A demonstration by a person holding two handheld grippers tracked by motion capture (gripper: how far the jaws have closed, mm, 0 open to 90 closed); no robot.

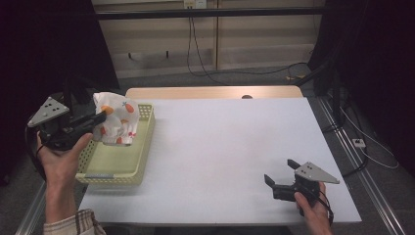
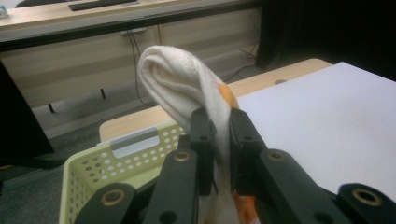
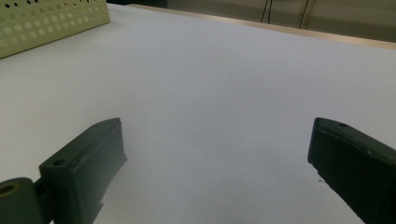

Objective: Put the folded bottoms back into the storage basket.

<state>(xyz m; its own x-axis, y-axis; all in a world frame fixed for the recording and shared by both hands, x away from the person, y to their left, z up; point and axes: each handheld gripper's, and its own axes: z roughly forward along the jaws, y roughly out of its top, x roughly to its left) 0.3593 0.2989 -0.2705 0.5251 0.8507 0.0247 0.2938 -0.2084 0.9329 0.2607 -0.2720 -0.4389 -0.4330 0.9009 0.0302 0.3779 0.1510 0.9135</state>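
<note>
Up above the yellow basket [image 1: 139, 161], the left hand-held gripper [image 1: 100, 116] pinched a patterned cloth [image 1: 117, 122], probably a towel; the right hand-held gripper [image 1: 279, 177] sat spread apart on the worktop [image 1: 220, 147].

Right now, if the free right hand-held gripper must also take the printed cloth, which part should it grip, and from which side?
Probably the loose lower fold of the printed cloth, hanging above the yellow basket. Come from the open table side, jaws level. The left hand-held gripper already pinches the cloth from the other side, and the upper part is bunched thick, while the hanging edge looks thin. The right hand-held gripper is open.
</note>
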